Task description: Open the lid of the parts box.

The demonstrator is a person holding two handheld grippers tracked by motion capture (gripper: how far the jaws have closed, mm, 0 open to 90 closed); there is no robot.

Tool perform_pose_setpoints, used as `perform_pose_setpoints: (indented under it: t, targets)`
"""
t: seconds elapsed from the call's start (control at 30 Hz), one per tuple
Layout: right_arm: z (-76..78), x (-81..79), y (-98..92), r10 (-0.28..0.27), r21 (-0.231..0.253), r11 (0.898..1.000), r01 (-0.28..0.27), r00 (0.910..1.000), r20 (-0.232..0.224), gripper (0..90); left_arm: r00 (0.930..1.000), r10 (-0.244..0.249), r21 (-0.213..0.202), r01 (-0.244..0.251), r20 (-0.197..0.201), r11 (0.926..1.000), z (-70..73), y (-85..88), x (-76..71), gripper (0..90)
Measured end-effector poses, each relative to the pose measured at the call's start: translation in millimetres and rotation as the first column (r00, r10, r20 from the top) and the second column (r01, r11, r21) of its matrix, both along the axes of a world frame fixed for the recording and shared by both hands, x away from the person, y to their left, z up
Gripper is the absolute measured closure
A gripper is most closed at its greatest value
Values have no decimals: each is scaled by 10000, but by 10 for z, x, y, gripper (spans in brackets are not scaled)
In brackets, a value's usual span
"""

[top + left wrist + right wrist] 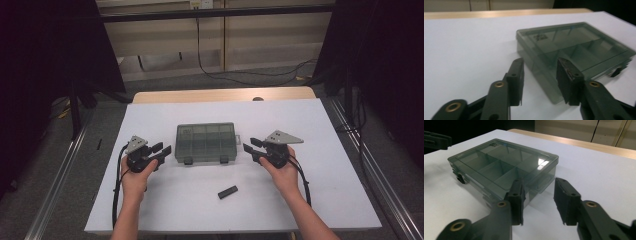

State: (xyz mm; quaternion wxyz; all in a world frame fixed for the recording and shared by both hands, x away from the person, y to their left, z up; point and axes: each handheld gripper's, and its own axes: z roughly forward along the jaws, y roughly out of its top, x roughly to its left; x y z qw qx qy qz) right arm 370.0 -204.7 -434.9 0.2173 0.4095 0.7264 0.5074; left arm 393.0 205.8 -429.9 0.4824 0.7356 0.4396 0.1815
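A smoky-grey clear plastic compartment box [205, 142] lies closed in the middle of the white sheet, with two latches on its near edge. My left gripper [163, 149] is just off the box's left end, pointing at it, jaws open and empty. In the left gripper view the box [574, 47] lies just beyond my left gripper [540, 61], not touched. My right gripper [250, 145] mirrors it off the box's right end, open and empty. In the right gripper view my right gripper [539, 180] faces the box [501, 162] at its near corner, a small gap away.
A short black bar [227, 192] lies on the white sheet [175, 210] in front of the box, between the two forearms. The wooden table edge [220, 95] runs behind the sheet. Cables cross the floor beyond, and dark curtains hang at both sides.
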Motion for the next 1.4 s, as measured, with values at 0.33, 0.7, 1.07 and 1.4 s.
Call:
perform_pose_setpoints:
  t: [0.33, 0.7, 1.07, 1.4]
  targets:
    - [-16, 0, 62, 409, -601, 9973, -428, 9986, -333, 854, 9977, -656, 208, 659, -188, 9976, -6, -39, -43, 809]
    - [-88, -16, 183, 932, -1177, 9876, -1037, 9914, -920, 900, 9913, -1181, 920, 1230, -579, 9881, -62, -94, -57, 897]
    - [-126, -21, 226, 1201, -1444, 9795, -1403, 9828, -1402, 900, 9876, -1308, 1090, 1400, -871, 9841, -108, -126, -56, 900]
    - [-153, -19, 251, 1322, -1469, 9769, -1553, 9790, -1554, 900, 9870, -1275, 1149, 1385, -980, 9837, -140, -152, -45, 900]
